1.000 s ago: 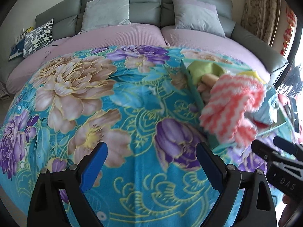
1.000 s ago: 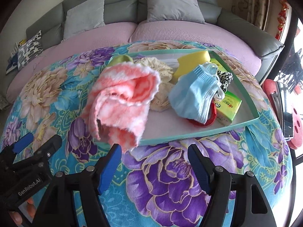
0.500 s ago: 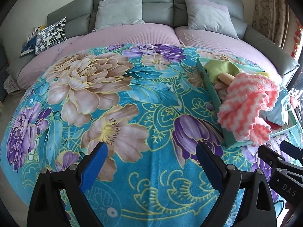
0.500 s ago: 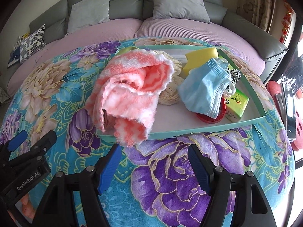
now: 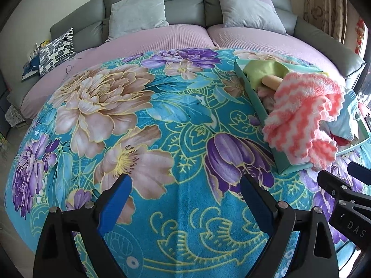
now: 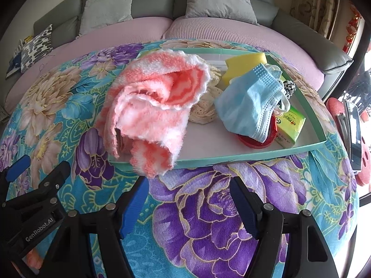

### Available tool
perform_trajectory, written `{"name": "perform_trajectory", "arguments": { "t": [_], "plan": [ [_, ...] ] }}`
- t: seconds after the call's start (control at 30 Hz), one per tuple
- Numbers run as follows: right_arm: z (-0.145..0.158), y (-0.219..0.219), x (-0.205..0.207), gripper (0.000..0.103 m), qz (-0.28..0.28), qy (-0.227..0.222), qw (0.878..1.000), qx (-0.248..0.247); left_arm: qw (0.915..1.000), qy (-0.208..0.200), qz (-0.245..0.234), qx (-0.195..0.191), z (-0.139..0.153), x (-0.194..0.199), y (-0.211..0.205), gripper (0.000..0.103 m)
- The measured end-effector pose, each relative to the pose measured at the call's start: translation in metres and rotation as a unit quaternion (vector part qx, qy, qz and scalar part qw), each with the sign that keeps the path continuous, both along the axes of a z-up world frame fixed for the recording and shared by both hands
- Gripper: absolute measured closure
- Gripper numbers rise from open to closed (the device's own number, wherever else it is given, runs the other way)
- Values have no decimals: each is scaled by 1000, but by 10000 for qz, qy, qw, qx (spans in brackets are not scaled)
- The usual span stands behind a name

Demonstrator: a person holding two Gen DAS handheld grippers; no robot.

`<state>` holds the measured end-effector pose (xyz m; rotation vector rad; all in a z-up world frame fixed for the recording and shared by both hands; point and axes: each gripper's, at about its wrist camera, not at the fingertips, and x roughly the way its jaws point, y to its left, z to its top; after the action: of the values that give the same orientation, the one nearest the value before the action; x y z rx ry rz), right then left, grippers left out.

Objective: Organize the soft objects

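Observation:
A fluffy pink-and-white towel lies crumpled in the teal-rimmed tray, with its end hanging over the tray's near left corner. In the left wrist view the same towel drapes over the tray at the far right. Beside it in the tray are a cream crochet cloth, a blue face mask and a yellow sponge. My right gripper is open just short of the tray's front rim, holding nothing. My left gripper hovers open over bare blanket, left of the tray.
A green box and a red round lid sit under the mask. The floral blanket covers a round surface in front of a grey sofa with cushions. A phone lies at the right edge.
The left wrist view has swung so the tray now sits farther to the right. The towel stays draped over the tray corner. Both grippers remain open and empty.

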<state>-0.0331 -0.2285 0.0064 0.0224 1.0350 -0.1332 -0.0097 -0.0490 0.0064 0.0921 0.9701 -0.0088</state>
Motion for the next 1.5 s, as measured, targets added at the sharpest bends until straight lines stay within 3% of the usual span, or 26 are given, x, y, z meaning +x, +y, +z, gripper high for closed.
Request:
{"name": "perform_trajectory", "arguments": {
  "t": [0.6,1.5],
  "plan": [
    [-12,-9,6,27,-54,202,9997,-96,9997,238,20,-10,-10,7,3,8],
    [-13,-10,5,27,-59,205,9997,-146,9996,259,86,-1,-11,8,6,8]
  ]
}}
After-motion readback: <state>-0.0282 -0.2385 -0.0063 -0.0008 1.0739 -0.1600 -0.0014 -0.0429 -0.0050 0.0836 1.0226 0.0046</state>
